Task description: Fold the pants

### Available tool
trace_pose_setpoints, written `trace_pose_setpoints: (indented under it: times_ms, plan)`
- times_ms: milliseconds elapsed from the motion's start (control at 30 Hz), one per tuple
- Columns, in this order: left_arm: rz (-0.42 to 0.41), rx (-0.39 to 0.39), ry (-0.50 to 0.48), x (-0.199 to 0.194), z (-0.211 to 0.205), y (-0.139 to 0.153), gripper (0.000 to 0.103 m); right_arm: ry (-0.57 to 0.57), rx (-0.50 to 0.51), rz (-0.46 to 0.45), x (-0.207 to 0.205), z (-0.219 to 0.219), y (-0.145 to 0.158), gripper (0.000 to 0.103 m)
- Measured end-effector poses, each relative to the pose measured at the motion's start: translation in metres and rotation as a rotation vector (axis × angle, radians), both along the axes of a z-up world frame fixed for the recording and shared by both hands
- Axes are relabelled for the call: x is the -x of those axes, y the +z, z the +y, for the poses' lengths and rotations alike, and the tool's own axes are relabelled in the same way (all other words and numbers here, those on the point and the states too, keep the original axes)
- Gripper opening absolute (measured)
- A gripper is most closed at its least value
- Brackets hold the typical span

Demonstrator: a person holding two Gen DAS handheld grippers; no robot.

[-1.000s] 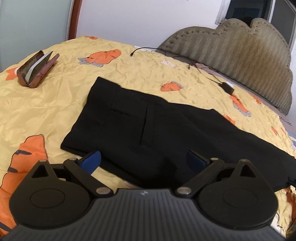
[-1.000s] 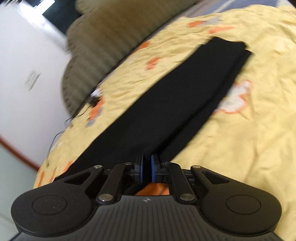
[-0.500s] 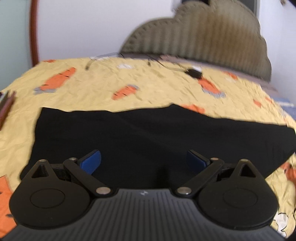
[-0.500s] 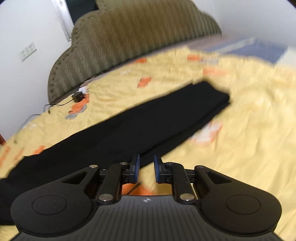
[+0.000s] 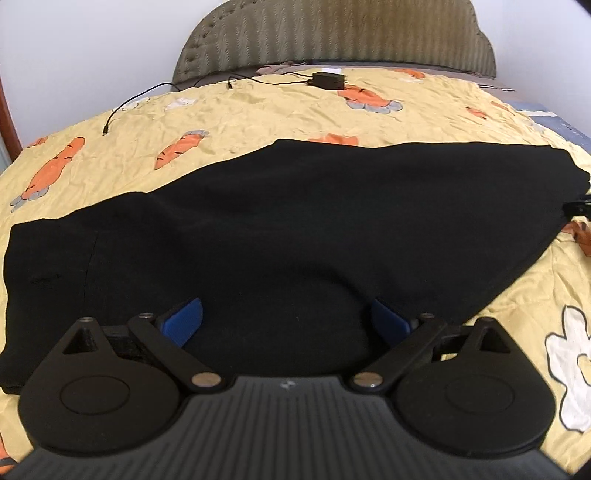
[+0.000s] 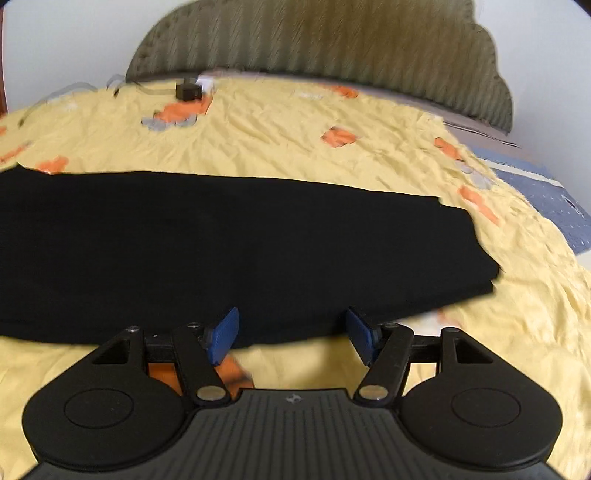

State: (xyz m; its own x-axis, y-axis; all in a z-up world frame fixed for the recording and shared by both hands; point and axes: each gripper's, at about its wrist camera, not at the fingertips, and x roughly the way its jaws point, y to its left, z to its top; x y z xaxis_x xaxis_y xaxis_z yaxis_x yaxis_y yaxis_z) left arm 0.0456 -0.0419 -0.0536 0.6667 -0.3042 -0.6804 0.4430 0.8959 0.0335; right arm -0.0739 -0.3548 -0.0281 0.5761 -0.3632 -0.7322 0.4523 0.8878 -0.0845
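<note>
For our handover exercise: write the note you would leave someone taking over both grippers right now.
Left gripper: open, empty, over the near edge of the pants.
Right gripper: open, empty, at the pants' near edge toward the leg end.
Pants lie flat on the yellow bedsheet, legs stacked lengthwise.
Done: the lengthwise fold, by the look of it.
Left: fold across the length.

A home bedroom, a bed [image 5: 280, 110] filling the frame, wrinkled yellow bedspread [image 6: 295, 125] printed with orange carrots, padded olive headboard [image 5: 332, 33] along the top, plain white wall [image 5: 85, 44] upper left, black charger [image 5: 328, 80] with cable near the headboard
</note>
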Motion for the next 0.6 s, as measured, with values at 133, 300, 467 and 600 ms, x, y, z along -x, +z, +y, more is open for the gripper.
trace_pose_setpoints:
  times_ms: [133, 300, 467, 600]
  plan:
    - [0.0, 0.02, -0.004, -0.003, 0.003, -0.004, 0.1, -0.178, -0.176, -0.237, 0.052, -0.036, 0.007, 0.064]
    - [-0.028, 0.015, 0.008, 0.004, 0.003, -0.003, 0.1, -0.39, -0.397, -0.424, 0.082, -0.112, -0.006, 0.055]
    - [-0.026, 0.018, 0.018, 0.007, 0.003, 0.001, 0.1, -0.431, -0.464, -0.46, 0.075, -0.137, -0.024, 0.054]
    - [-0.015, 0.032, 0.026, 0.005, 0.004, 0.001, 0.1, -0.456, -0.492, -0.511, 0.073, -0.149, -0.031, 0.054]
